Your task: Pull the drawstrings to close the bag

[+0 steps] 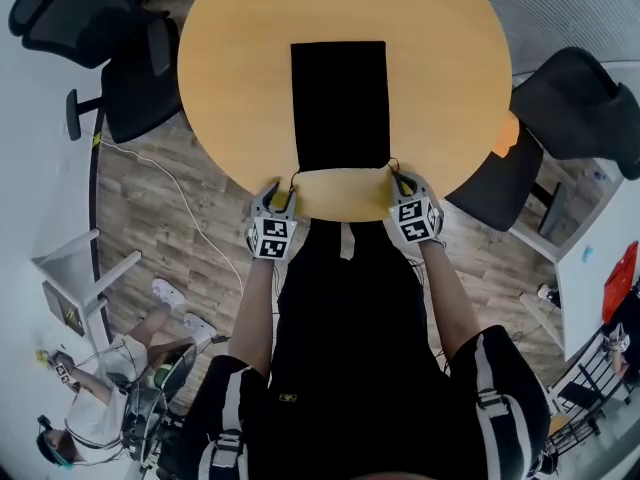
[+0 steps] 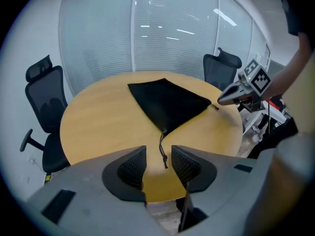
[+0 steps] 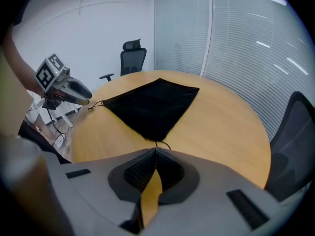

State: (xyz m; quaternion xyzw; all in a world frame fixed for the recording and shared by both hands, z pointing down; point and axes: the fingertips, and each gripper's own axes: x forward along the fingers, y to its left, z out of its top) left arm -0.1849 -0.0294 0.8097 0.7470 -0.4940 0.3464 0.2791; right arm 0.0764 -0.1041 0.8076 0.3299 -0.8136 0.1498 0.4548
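A flat black drawstring bag (image 1: 340, 103) lies on the round wooden table (image 1: 230, 68), its mouth toward me. A thin black cord comes out of each near corner. My left gripper (image 1: 280, 190) is at the left corner; in the left gripper view it (image 2: 158, 159) is open, with the left drawstring (image 2: 162, 151) lying loose between the pads, which do not touch it. My right gripper (image 1: 400, 181) is at the right corner, and in its own view it (image 3: 156, 151) is shut. The right drawstring (image 3: 162, 144) runs up to its tips; whether it is pinched there I cannot tell.
Black office chairs stand at the table's far left (image 1: 120, 48) and right (image 1: 570, 108). The table's near edge is right under both grippers. A small white table (image 1: 75, 268), a floor cable (image 1: 170, 188) and another person (image 1: 100, 408) are at the lower left.
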